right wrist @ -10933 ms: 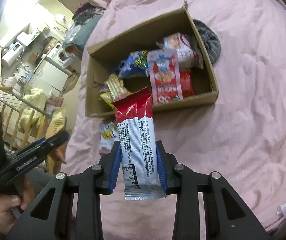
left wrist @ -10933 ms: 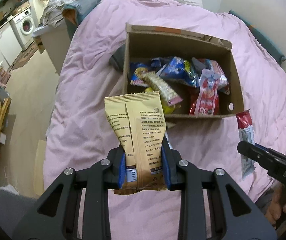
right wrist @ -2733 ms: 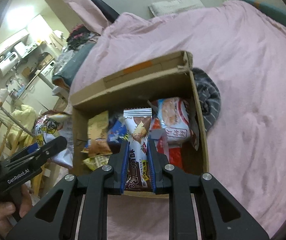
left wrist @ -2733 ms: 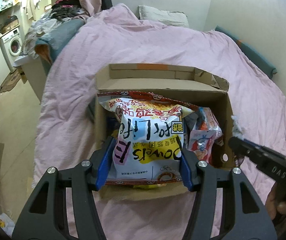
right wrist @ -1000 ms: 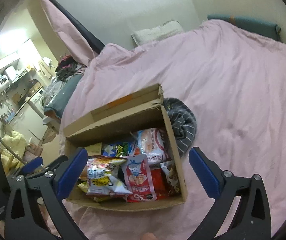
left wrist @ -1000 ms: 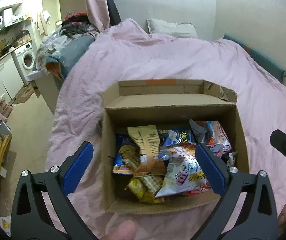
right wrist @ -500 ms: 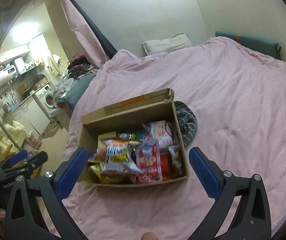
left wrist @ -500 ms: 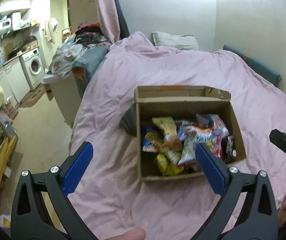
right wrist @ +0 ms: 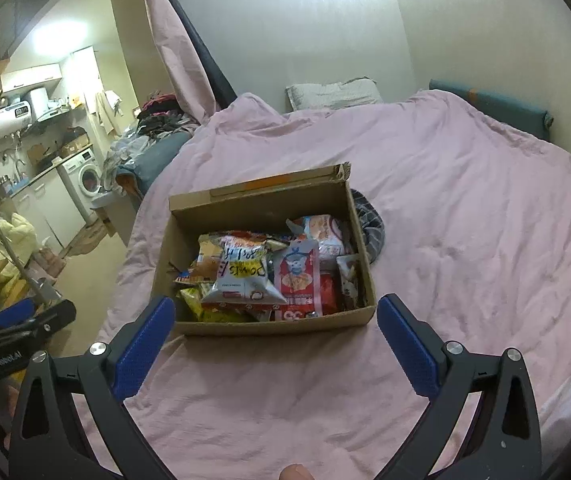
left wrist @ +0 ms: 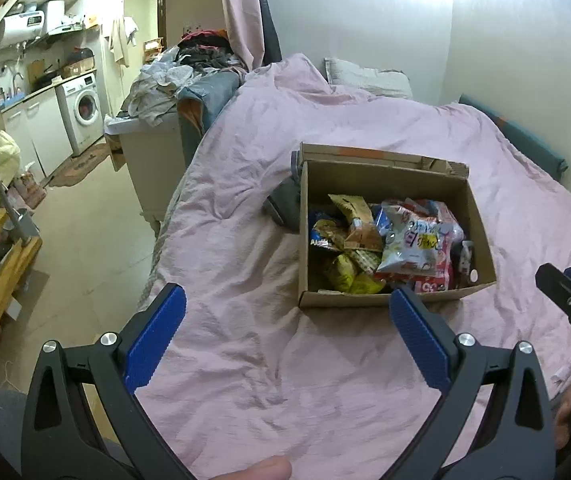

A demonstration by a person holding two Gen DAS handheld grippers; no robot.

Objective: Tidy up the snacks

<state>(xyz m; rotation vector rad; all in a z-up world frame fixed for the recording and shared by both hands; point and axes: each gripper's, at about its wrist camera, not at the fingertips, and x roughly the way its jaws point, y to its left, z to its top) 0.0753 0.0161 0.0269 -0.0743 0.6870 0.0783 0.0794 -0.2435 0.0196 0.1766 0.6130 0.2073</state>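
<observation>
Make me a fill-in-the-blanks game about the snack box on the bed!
1. The snacks sit inside a brown ____ box.
2. The box rests on a bed with a ____ blanket.
3. The left gripper and the right gripper are both ____ and hold nothing.
4. In the kitchen corner, below the countertop, stands a white ____ machine.

Missing words: cardboard; pink; open; washing
</observation>
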